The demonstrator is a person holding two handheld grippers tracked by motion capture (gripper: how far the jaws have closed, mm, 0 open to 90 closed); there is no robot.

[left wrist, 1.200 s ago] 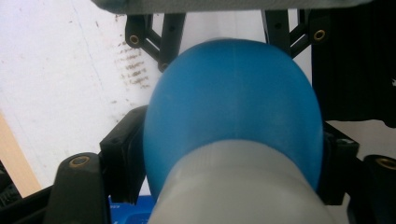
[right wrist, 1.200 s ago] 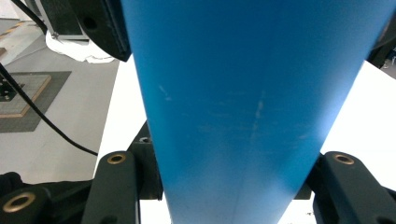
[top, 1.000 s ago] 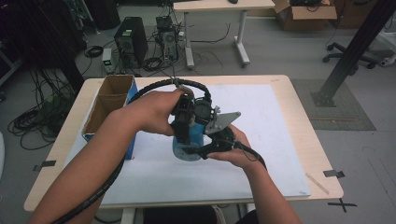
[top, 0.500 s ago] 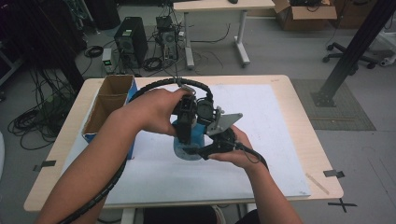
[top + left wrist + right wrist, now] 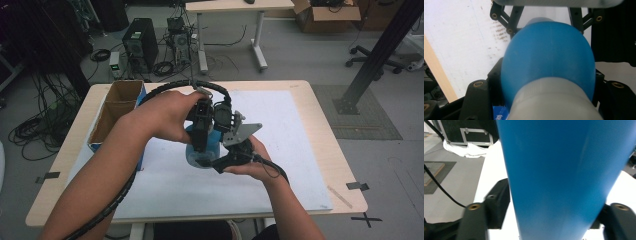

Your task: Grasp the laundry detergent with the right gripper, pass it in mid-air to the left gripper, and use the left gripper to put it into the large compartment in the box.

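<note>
Both tongs, left (image 5: 202,150) and right (image 5: 225,161), clamped tight on blue bottle (image 5: 212,142).

The left gripper (image 5: 202,150) is seen tilted a little further over the blue bottle (image 5: 212,145) than a second ago, and the left hand (image 5: 170,115) is shifted slightly with it. The right gripper (image 5: 227,160) is brought marginally closer beneath.
</note>
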